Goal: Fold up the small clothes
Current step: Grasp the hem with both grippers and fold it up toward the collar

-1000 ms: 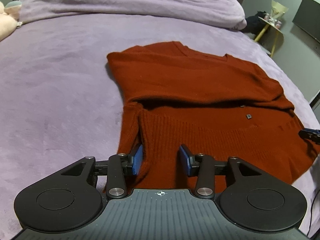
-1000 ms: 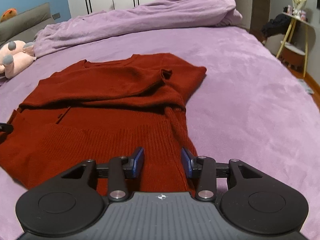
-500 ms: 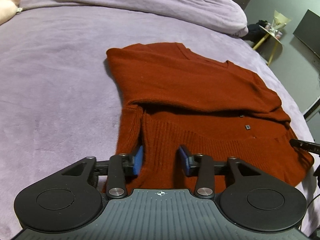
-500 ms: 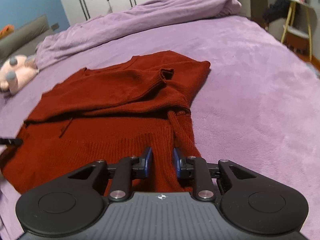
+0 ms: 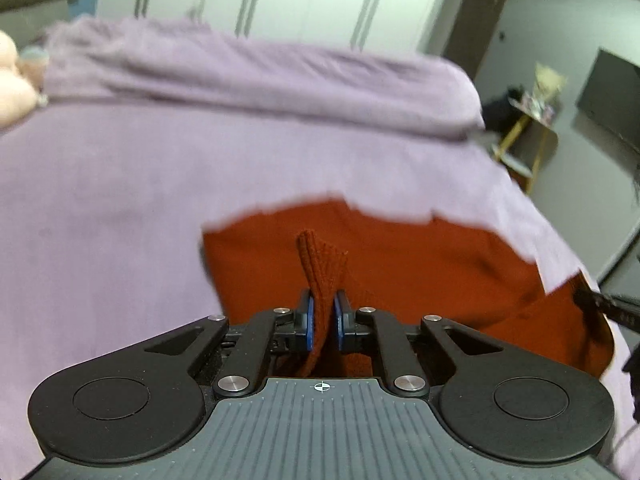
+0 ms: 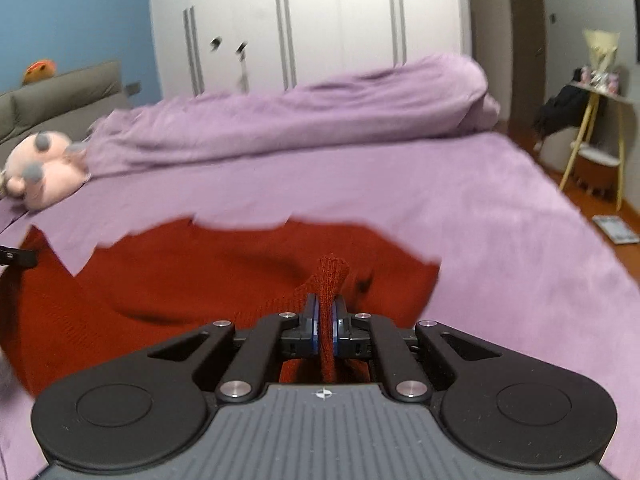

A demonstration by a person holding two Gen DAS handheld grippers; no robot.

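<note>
Since the bed [image 6: 500, 216] takes up most of both views, it gets mentioned first: a lilac plush cover, with a rumpled blanket [image 6: 304, 120] of the same colour heaped along the far side. White wardrobe doors [image 6: 320, 20] and a blue wall [image 6: 80, 12] are seen behind it, a pink plush toy [image 6: 40, 172] at the bed's left edge, and a yellow-legged side table [image 6: 596, 128] off to the right.

The rust-red knitted sweater [image 5: 420, 264] is spread on the cover near the cameras, blurred by motion, its ribbed hem bunched up. A pinch of that ribbing is clamped in the left gripper [image 5: 323, 312], and another pinch is squeezed in the right gripper [image 6: 325, 316]; in each a fold of knit is seen poking up above the blue pads.

Compared with a second ago, both sets of jaws have been closing onto the hem, and both views are tipped up, so more room and less sweater is shown.
</note>
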